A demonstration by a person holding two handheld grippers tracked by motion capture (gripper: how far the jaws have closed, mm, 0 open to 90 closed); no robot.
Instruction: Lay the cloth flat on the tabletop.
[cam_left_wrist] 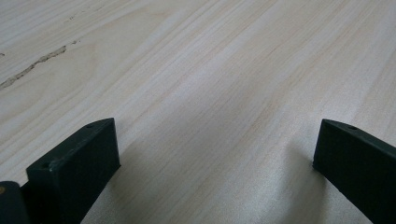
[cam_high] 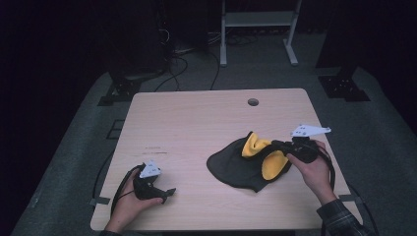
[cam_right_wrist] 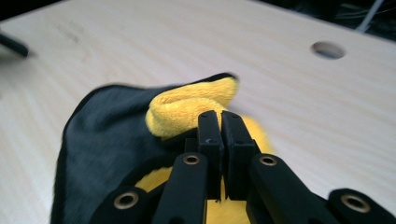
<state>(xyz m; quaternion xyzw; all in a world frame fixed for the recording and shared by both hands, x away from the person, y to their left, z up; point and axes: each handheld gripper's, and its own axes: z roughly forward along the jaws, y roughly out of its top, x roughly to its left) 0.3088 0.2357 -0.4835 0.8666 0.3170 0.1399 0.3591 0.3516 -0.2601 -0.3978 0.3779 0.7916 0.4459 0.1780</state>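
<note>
**Cloth pinched at the right side of the table**

The black and yellow cloth (cam_right_wrist: 112, 140) is clamped between the closed jaws of the right gripper (cam_right_wrist: 219, 122). The left gripper (cam_left_wrist: 212, 154) is held wide open above bare wood, with nothing between its jaws. The cloth is seen right of centre on the pale wooden table (cam_high: 187, 123). Much free tabletop is left towards the far edge, near a round hole (cam_high: 253, 102). Dark floor surrounds the table.
</note>
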